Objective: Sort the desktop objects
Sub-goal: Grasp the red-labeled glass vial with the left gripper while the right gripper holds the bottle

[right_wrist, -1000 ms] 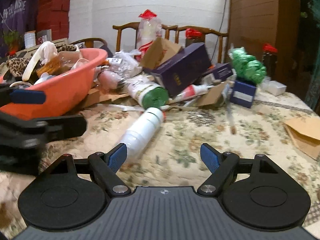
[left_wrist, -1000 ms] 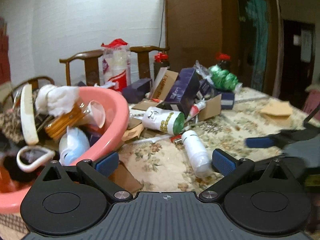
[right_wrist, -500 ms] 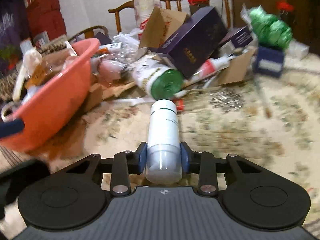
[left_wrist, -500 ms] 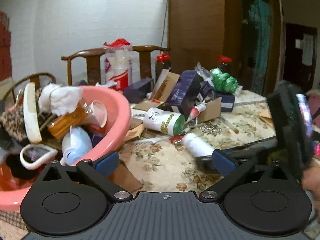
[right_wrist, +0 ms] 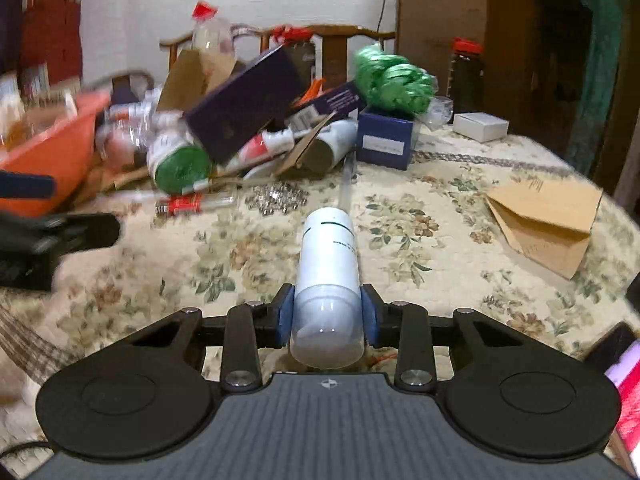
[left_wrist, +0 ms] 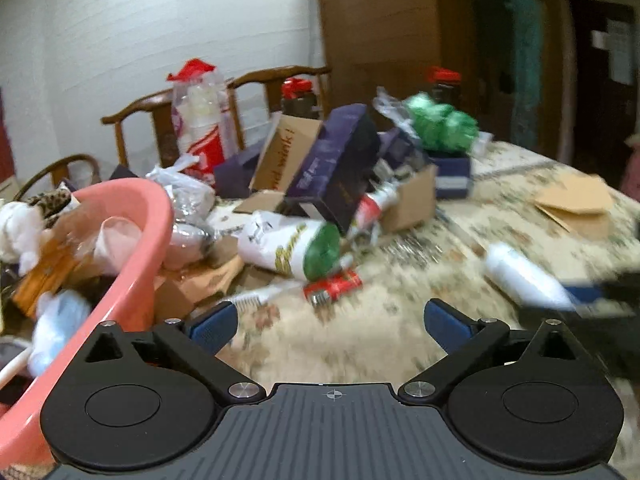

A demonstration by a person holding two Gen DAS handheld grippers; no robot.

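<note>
My right gripper [right_wrist: 327, 312] is shut on a white bottle [right_wrist: 329, 272] near its capped end; the bottle points away over the flowered tablecloth [right_wrist: 256, 248]. From the left wrist view the same white bottle [left_wrist: 524, 276] shows blurred at the right, held by the right gripper [left_wrist: 588, 300]. My left gripper [left_wrist: 326, 322] is open with nothing between its blue pads, over the cloth beside the pink basin [left_wrist: 132, 248]. A red tube [left_wrist: 334, 286] and a white jar with a green lid [left_wrist: 294, 248] lie just beyond it.
A heap of purple boxes [right_wrist: 244, 108], cardboard, a green bundle [right_wrist: 394, 82] and tubes fills the table's far side. The pink basin holds several items. Brown envelopes [right_wrist: 548, 220] lie at the right, a white box [right_wrist: 482, 126] behind. Wooden chairs [left_wrist: 276, 84] stand past the table.
My right gripper closed on the white bottle, then carried it to the right, away from the heap. My left gripper stayed open and swung right, so the pink basin now sits further left.
</note>
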